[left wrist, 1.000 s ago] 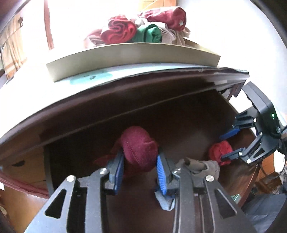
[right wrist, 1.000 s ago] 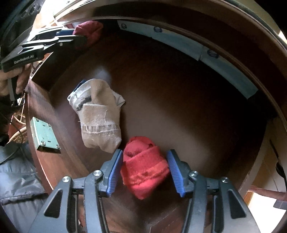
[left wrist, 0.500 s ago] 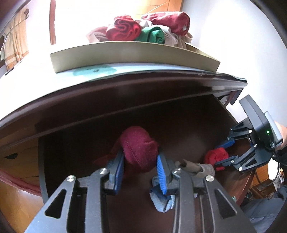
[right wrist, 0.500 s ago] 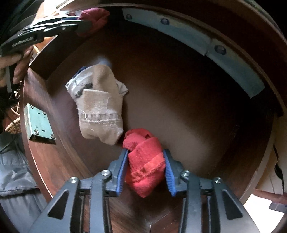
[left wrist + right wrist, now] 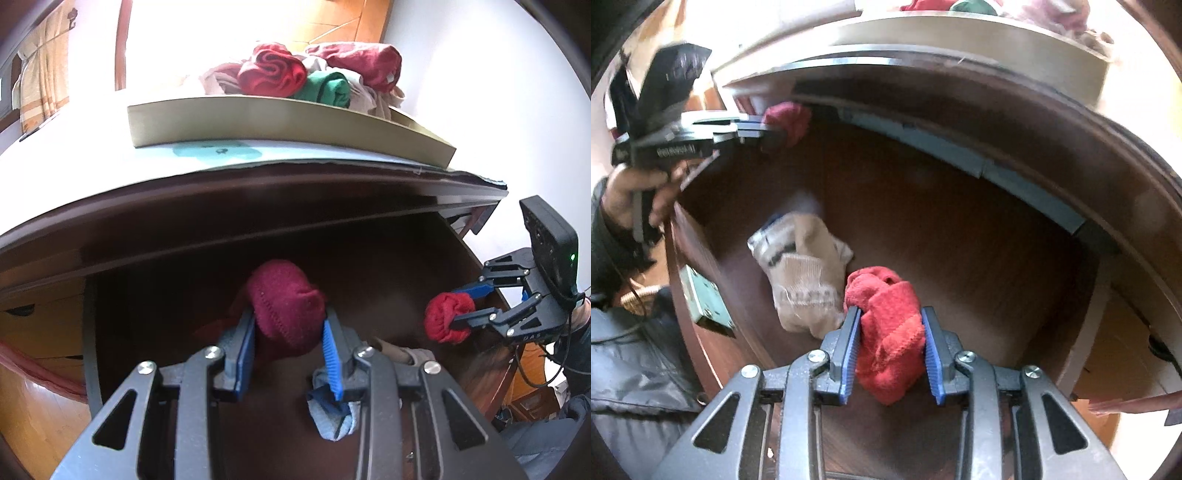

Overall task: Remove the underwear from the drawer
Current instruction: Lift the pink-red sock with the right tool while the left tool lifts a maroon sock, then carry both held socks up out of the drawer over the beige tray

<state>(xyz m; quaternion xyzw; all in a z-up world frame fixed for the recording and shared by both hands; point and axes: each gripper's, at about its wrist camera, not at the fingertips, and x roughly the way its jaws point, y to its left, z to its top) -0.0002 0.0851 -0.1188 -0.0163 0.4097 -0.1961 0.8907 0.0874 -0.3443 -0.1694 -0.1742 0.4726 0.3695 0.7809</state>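
Left tongs (image 5: 289, 345) clenched on maroon roll (image 5: 284, 302), held above drawer (image 5: 960, 229) floor, under counter (image 5: 74, 173) edge. Right tongs (image 5: 891, 350) clenched on red roll (image 5: 890, 332), raised near drawer's right wall. Beige sock (image 5: 805, 273) lies on floor, left of red roll. Tray (image 5: 258, 118) of rolled clothes on counter, white wall behind.

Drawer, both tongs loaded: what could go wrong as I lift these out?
1. The right tongs pinch the red bundle near its middle; its loose lower end hangs below and could slip free.
2. The left tongs hold the maroon bundle close under the dresser top's edge, so a straight lift could snag there.
3. The beige sock lies against the red bundle and might drag along.
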